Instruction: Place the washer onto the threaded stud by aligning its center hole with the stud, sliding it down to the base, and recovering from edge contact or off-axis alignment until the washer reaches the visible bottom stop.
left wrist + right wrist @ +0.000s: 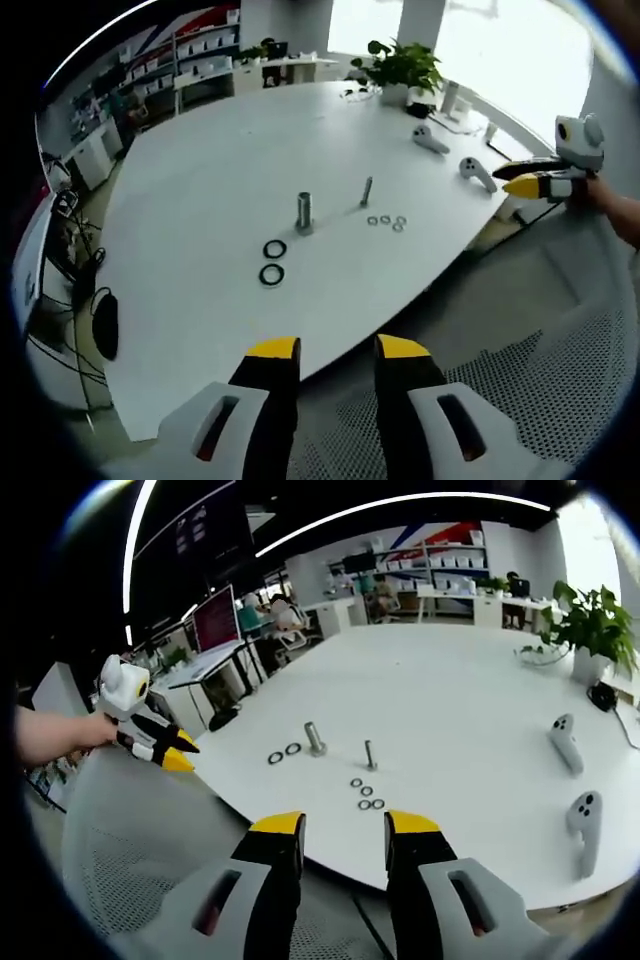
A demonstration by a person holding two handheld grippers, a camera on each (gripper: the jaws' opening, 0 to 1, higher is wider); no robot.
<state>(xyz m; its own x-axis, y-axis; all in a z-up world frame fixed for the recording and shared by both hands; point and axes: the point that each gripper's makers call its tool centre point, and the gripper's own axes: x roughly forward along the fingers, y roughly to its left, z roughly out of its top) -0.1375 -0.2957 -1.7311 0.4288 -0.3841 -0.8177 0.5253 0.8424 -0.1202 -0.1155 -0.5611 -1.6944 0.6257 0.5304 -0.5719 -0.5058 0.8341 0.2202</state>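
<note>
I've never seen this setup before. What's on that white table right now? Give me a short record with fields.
Table: white table, rounded edge
Studs: thick stud and thin stud, both upright
Large washers: two dark rings beside the thick stud
Small washers: cluster near the thin stud
On studs: no washer seen yet
Left gripper: jaws open, empty, off the table
Right gripper: jaws open, empty
Also: plant, two controllers
</note>
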